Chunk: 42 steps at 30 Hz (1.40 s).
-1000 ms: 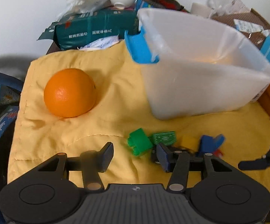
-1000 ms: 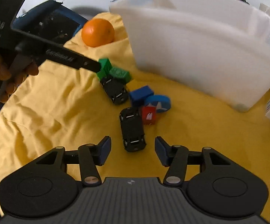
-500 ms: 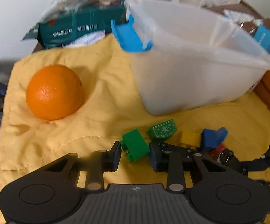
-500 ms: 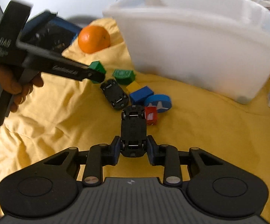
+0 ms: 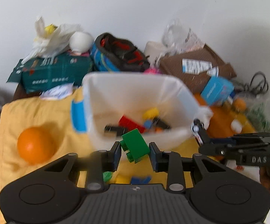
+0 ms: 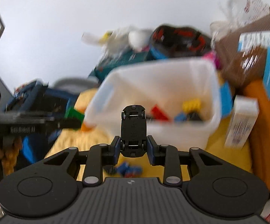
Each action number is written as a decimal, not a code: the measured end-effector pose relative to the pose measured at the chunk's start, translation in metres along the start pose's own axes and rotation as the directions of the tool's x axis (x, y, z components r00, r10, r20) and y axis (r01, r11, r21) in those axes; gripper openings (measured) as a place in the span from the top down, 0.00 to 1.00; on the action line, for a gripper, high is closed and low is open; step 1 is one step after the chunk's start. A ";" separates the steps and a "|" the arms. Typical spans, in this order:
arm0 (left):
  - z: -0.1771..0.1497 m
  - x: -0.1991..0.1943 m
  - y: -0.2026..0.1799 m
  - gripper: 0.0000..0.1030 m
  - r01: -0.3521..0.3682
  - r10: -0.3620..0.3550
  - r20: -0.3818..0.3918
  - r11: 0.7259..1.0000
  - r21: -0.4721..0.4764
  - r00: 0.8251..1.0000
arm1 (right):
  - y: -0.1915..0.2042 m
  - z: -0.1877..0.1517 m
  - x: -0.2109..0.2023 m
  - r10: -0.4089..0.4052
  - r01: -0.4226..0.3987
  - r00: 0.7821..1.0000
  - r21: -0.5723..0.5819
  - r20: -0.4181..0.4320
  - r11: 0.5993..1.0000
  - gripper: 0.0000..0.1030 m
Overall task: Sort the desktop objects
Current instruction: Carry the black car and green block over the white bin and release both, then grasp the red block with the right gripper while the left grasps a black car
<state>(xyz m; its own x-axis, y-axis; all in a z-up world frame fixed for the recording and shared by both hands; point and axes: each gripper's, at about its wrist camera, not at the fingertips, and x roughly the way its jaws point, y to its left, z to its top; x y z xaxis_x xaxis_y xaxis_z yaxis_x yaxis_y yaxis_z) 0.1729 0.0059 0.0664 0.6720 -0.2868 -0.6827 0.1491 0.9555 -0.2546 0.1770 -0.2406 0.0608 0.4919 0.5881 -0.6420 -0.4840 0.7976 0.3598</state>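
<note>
The other gripper's black side, seen from the left wrist camera, has the letters "DAS" on it. The writing on the dark green pack (image 5: 54,73) at the back is too blurry to read.

The left gripper (image 5: 135,154) holds one green brick (image 5: 135,147) tight between its fingers. The brick is tilted and up in the air, just in front of the white bin (image 5: 181,93). The right gripper (image 6: 133,149) holds one black toy car (image 6: 134,128) by its back end. The car points up, belly facing the camera, in front of the same white bin (image 6: 172,136).

Inside the bin lie a red brick (image 5: 131,123), a yellow piece (image 5: 150,112), a small blue piece and some black ones; they are too blurry to count. One orange (image 5: 35,145) sits on the yellow cloth (image 5: 47,110) left of the bin, apart from it. A few small toys lie on the cloth under the left gripper: one green, one yellow, one blue.
</note>
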 end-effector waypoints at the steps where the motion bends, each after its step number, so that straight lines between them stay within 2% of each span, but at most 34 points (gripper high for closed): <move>1: 0.009 0.002 -0.002 0.65 -0.001 0.001 -0.001 1.000 -0.008 1.000 | -0.002 0.012 0.002 -0.004 0.003 1.000 0.007 0.006 1.000 0.68; 4: 0.039 0.011 -0.004 0.65 0.011 -0.011 -0.010 0.999 -0.043 1.000 | -0.008 0.047 0.005 -0.030 0.030 1.000 -0.002 0.001 1.000 0.68; 8: 0.068 0.020 -0.010 0.65 -0.010 0.009 -0.012 0.999 -0.038 1.000 | -0.020 0.074 0.013 -0.053 0.055 0.997 0.033 -0.053 0.998 0.68; 14: 0.088 0.042 -0.013 0.65 -0.018 0.014 -0.059 0.998 -0.060 0.998 | -0.032 0.090 0.032 -0.079 0.088 0.986 0.061 -0.145 0.994 0.68; 19: 0.094 0.053 -0.011 0.65 -0.056 0.052 -0.080 0.997 -0.051 0.995 | -0.032 0.097 0.041 -0.125 0.131 0.980 0.033 -0.152 0.991 0.65; 20: 0.094 0.052 -0.013 0.60 -0.083 0.080 -0.067 0.996 -0.042 0.995 | -0.032 0.098 0.041 -0.152 0.155 0.979 0.011 -0.138 0.988 0.57; 21: 0.093 0.051 -0.014 0.54 -0.106 0.105 -0.052 0.994 -0.029 0.993 | -0.030 0.098 0.042 -0.186 0.186 0.975 -0.016 -0.119 0.982 0.41; 22: 0.092 0.049 -0.015 0.43 -0.132 0.132 -0.039 0.991 -0.017 0.991 | -0.029 0.097 0.041 -0.205 0.204 0.973 -0.029 -0.103 0.979 0.36; 23: 0.089 0.046 -0.016 0.41 -0.155 0.155 -0.021 0.988 0.000 0.988 | -0.028 0.095 0.040 -0.205 0.202 0.975 -0.038 -0.091 0.979 0.37; 25: 0.079 0.039 -0.015 0.41 -0.155 0.155 -0.008 0.988 0.030 0.988 | -0.023 0.085 0.034 -0.173 0.169 0.982 -0.050 -0.074 0.984 0.38; 27: 0.062 0.030 -0.012 0.41 -0.151 0.152 0.001 0.987 0.059 0.988 | -0.013 0.066 0.022 -0.111 0.109 0.993 -0.072 -0.030 0.991 0.38; 29: 0.030 0.019 -0.007 0.41 -0.156 0.156 0.011 0.985 0.078 0.988 | -0.002 0.037 0.012 -0.032 0.031 0.999 -0.106 -0.004 0.994 0.38; 31: -0.005 0.015 0.003 0.41 -0.150 0.151 -0.020 0.987 0.060 0.988 | 0.007 -0.002 0.012 0.034 -0.034 0.999 -0.138 -0.001 0.990 0.38; 34: -0.064 0.028 0.018 0.41 -0.169 0.171 -0.117 0.985 0.025 0.978 | 0.014 -0.056 0.039 -0.004 -0.012 0.996 -0.170 -0.094 0.985 0.42; 36: -0.093 0.046 0.024 0.41 -0.194 0.193 -0.190 0.981 0.014 0.963 | 0.018 -0.082 0.062 -0.036 0.000 0.985 -0.209 -0.167 0.978 0.53; 39: -0.111 0.069 0.025 0.41 -0.208 0.209 -0.227 0.978 0.029 0.951 | 0.026 -0.101 0.085 -0.068 0.009 0.974 -0.267 -0.215 0.964 0.53; 42: -0.109 0.087 0.022 0.41 -0.203 0.210 -0.215 0.978 0.055 0.954 | 0.032 -0.104 0.099 -0.058 -0.008 0.972 -0.279 -0.227 0.960 0.53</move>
<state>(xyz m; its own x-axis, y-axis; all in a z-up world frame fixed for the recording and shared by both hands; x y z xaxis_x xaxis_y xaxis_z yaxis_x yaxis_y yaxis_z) 0.1554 -0.0061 -0.0734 0.5167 -0.0876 -0.8517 0.0489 0.9962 -0.0728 0.1350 -0.1709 -0.0615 0.3416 0.4952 -0.7988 -0.6706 0.7239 0.1620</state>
